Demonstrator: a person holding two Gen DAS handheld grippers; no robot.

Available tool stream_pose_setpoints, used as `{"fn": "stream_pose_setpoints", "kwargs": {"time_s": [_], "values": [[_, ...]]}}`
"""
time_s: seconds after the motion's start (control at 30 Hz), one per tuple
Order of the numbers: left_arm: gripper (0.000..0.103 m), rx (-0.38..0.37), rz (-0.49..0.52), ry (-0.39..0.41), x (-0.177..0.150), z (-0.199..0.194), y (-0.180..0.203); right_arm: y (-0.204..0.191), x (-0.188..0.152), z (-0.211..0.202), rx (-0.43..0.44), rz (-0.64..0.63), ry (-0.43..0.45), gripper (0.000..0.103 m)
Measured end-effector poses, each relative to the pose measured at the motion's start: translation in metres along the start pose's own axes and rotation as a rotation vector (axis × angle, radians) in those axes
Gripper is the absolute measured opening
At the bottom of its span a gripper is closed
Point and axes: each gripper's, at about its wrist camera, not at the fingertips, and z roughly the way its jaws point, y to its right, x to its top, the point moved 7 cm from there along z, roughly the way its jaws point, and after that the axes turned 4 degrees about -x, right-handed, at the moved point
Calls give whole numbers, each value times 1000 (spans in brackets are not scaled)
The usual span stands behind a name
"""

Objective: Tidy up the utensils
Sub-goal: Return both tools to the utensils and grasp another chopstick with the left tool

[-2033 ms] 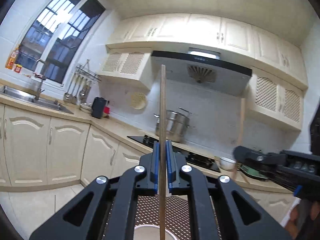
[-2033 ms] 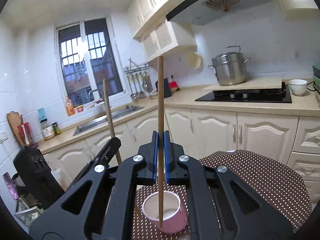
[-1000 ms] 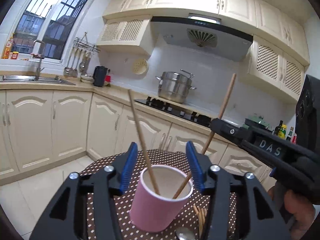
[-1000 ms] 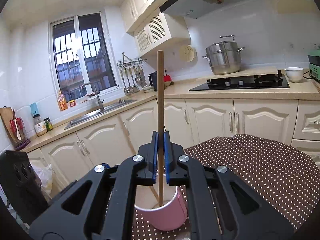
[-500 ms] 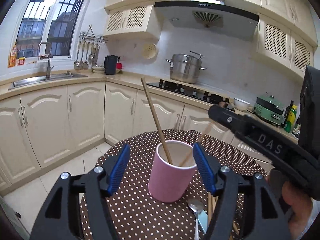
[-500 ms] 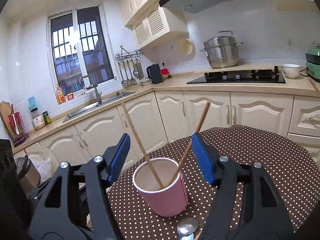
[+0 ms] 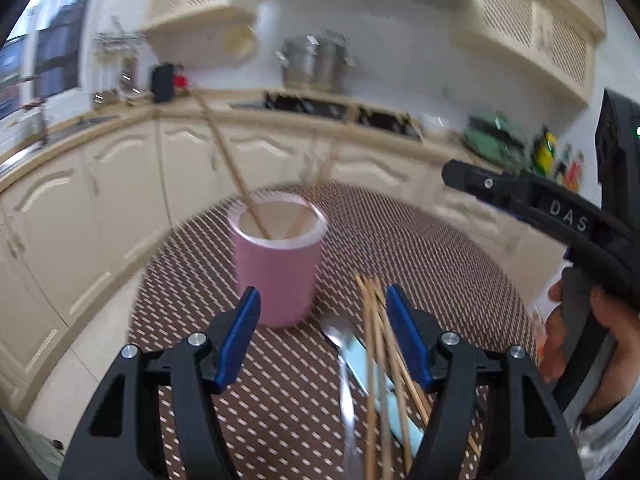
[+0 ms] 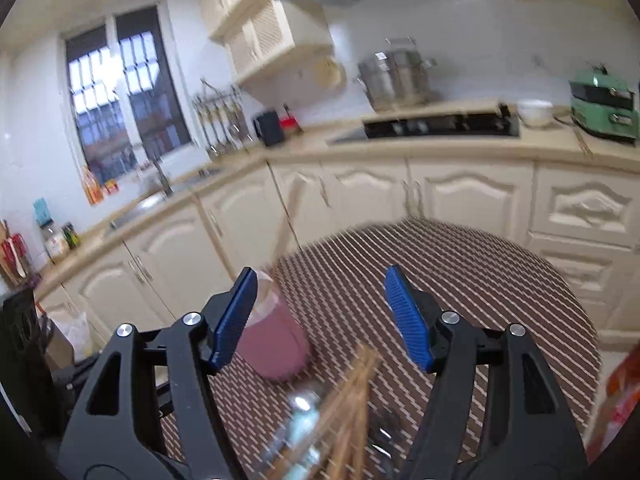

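Cup (image 7: 277, 272): pink, white inside, upright on dotted tablecloth (image 7: 420, 248), toward table's left-front part in left wrist view; (image 8: 272, 344) in right wrist view, partly behind left finger of right tongs.
Sticks in cup: 2 wooden chopsticks (image 7: 228, 160), leaning apart, tips inside cup, tops above rim. In right view only 1 blurred stick (image 8: 288, 216) shows.
Loose sticks: bundle of wooden chopsticks (image 7: 380, 344) flat on cloth, just right of cup, running toward near table edge; (image 8: 348, 412) in right view, v. blurred.
Spoon (image 7: 340, 344): metal, flat on cloth, bowl end near cup base, beside loose bundle.
Pale blue item (image 7: 372, 372): flat, under/among the bundle; kind cannot tell.
Left tongs (image 7: 322, 336): jaws wide, holding nothing, above cloth; cup base, spoon & bundle ends show between blue pads (image 7: 240, 332).
Right tongs (image 8: 320, 320): jaws wide, holding nothing, above bundle. Also seen from left view (image 7: 520, 200), black, held by hand (image 7: 580, 344) at right side of table.
Background: cream cabinets, counter (image 8: 420, 148) w/ hob, steel pot (image 8: 394, 78), green appliance (image 8: 602, 108), sink at window end. Frames motion-blurred.
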Motion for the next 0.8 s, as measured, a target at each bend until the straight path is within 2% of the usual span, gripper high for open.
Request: {"fn": "stream_pose_setpoints", "kwargs": {"time_s": [0.13,0.17,0.2,0.3,0.4,0.63,0.8], "values": [[64,-33,0,-147,-21,32,12,28,-29,2,-44,-9,-115,67],[58,-44,-7,-181,-26,39,13,33,-35,2,-44,-8,-136,67],[41,-59,-13,-228,-31,47,14,38,-40,3,-44,-5,-153,67],[22,-82,-54,-353,-47,71,15,53,-59,5,-45,18,-214,67],[17,-93,-67,-397,-58,80,17,64,-70,5,-39,32,-250,67],[15,-78,-56,-452,-64,96,24,69,-89,6,-6,41,-310,67],[14,-81,-73,-463,-61,103,24,67,-97,8,10,51,-335,67]]}}
